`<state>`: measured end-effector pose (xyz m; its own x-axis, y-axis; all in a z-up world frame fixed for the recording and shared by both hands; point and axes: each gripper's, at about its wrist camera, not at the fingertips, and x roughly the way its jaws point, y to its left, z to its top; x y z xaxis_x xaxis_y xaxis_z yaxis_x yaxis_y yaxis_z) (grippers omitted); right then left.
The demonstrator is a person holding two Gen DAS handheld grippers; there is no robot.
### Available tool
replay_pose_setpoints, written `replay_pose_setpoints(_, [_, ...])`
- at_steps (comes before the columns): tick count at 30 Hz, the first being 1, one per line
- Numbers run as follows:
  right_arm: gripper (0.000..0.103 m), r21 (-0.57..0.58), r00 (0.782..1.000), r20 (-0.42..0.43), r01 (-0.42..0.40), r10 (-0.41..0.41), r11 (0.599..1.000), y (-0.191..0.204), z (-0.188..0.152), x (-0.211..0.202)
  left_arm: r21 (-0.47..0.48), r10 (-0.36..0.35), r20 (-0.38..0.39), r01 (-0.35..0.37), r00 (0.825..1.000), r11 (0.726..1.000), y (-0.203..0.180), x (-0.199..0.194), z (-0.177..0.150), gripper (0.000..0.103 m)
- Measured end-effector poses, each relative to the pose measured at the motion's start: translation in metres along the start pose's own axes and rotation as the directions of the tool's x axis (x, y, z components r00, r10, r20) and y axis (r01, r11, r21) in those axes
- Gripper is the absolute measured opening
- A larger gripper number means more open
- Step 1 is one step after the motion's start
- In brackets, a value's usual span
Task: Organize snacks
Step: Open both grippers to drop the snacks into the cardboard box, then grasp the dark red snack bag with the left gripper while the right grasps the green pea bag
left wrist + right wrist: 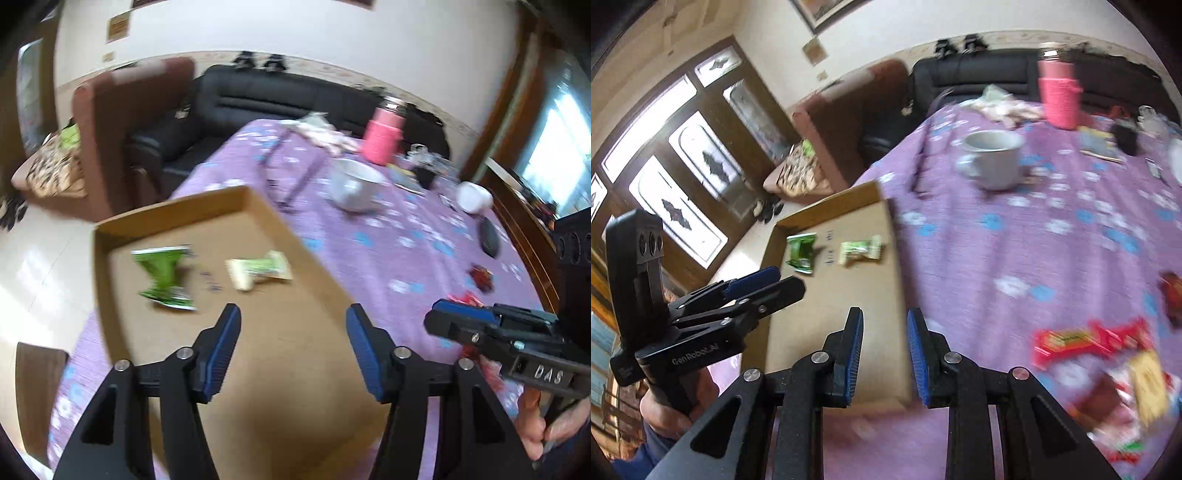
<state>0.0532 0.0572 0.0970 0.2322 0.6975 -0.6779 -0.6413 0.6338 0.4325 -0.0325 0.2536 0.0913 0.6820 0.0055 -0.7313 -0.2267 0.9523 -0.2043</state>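
Two green snack packets (pixel 166 277) and (pixel 258 271) lie in the cardboard tray (pixel 177 210); the red snacks (pixel 1089 339) lie loose on the purple tablecloth (pixel 1015 240). The left gripper (pixel 293 325) hangs released and empty over the tray, while the right gripper (pixel 885 332) stands nearly closed on nothing, so it would likely shove a red snack aside unless opened first.

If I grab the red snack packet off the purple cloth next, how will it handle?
The red snack packet looks like thin, flat foil, so probably light and floppy; it may sag from a claw. Its glossy wrapper could slip, so pinch a sealed end. It lies flat, unlikely to roll.

Two green snacks (pixel 834 251) lie in cardboard tray (pixel 882 295).
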Motion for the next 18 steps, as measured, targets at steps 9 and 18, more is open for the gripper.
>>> replay_pose_setpoints(9, [0.027,0.251,0.963,0.159,0.173,-0.216,0.953,-0.149,-0.061,-0.119,0.126,-0.140,-0.091,0.151,0.986,0.981,-0.113,0.018,-0.034,0.066])
replay_pose_setpoints(18, [0.027,0.523,0.941,0.160,0.177,-0.300,0.834,-0.252,-0.098,-0.160,0.246,-0.059,-0.240,0.119,0.969,0.962,-0.212,0.095,-0.061,0.077])
